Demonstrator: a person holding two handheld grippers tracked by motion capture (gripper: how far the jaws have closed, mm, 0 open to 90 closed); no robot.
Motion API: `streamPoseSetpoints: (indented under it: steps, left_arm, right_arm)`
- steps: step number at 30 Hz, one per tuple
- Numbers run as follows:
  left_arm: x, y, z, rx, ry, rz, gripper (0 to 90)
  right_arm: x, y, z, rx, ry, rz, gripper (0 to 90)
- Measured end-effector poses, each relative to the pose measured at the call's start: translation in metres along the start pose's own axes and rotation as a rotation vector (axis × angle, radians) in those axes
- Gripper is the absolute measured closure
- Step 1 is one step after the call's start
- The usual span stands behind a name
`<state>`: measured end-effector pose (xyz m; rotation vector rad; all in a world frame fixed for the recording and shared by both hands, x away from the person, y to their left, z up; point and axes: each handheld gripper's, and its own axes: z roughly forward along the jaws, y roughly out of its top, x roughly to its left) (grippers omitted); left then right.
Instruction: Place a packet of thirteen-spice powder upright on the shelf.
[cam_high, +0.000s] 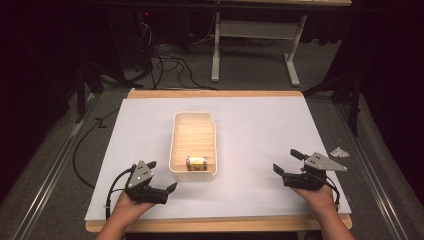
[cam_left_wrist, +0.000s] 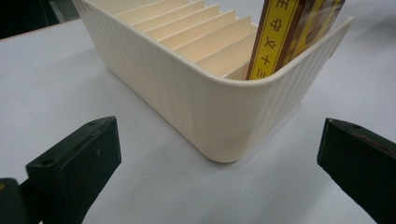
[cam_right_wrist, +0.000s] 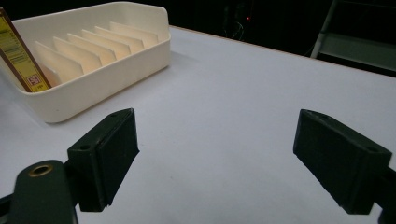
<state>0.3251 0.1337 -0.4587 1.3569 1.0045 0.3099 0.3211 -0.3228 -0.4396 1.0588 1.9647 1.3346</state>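
1. The cream slotted tray (cam_high: 215, 131) stands in the middle of the white worktop (cam_high: 260, 130), between the 2 hands, so each side can reach it.
2. A yellow-brown packet (cam_high: 196, 163) stands in the slot nearest to the person. The dividers hold it on its edge, so it leans a little but does not fall flat.
3. The left gripper (cam_high: 163, 176) is just beside the near left corner of the tray. Its jaws are spread wide and hold nothing.
4. The right gripper (cam_high: 287, 161) is well apart from the tray, over bare worktop. Its jaws are also spread and empty. I think both hands wait for a next item.
5. The packet is cut off at the top edge in the left gripper view (cam_left_wrist: 285, 32), and its print is too small to read.
6. A small crumpled white thing (cam_high: 339, 151) lies at the right of the worktop; I cannot tell what it is.
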Motion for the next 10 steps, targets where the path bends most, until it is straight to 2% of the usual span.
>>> streamPoseSetpoints:
  steps: [5,10]
  left_arm:
    - [0.0006,0.0003,-0.0007,-0.004,0.004,-0.004,0.2]
    - [0.0003,-0.0003,-0.0006,0.001,0.001,-0.001,0.2]
  right_arm:
    - [-0.0014,-0.0010,0.0032,0.011,0.010,0.014,13.9]
    - [-0.0038,-0.0009,0.0011,-0.015,-0.002,0.033,14.1]
